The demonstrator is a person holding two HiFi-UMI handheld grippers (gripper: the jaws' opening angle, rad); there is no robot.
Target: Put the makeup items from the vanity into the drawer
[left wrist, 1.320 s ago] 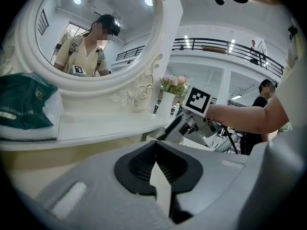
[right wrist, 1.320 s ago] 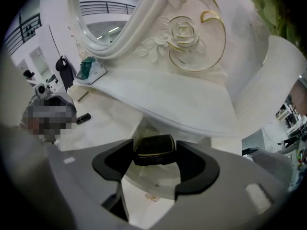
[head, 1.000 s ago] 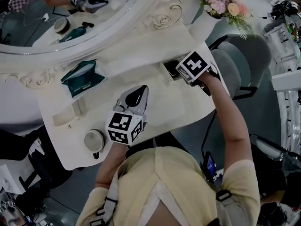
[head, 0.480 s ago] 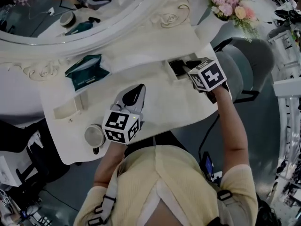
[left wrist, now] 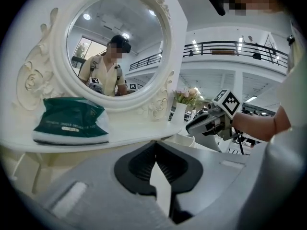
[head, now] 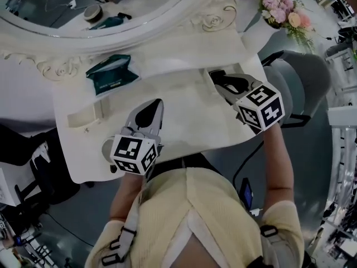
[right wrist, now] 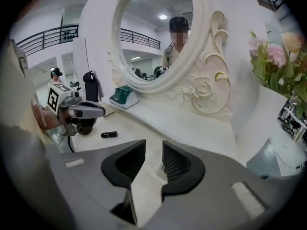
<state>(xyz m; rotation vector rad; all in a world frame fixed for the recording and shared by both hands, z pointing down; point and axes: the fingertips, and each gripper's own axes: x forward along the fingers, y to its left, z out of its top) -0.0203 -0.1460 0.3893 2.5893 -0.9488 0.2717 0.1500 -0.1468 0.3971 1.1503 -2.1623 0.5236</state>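
My right gripper (head: 218, 78) hovers over a small open drawer (head: 211, 84) at the vanity's right end. Its jaws are opening, and the right gripper view (right wrist: 153, 150) shows nothing between them. Something dark lies in the drawer under the tips; I cannot tell what. My left gripper (head: 156, 104) rests over the middle of the tabletop, shut and empty (left wrist: 154, 147). A small black tube (right wrist: 109, 134) lies on the tabletop beside a round dark jar (right wrist: 86, 126), which the left gripper's cube mostly hides in the head view.
A green tissue pack (head: 111, 75) lies below the oval mirror (head: 100, 15). Another small open drawer (head: 85, 116) sits at the vanity's left. Pink flowers (head: 284, 17) stand at the right end, with a grey chair (head: 295, 82) beyond the table's edge.
The right gripper has drawn back from the drawer toward the person, and its jaws have parted. The left gripper has barely moved.
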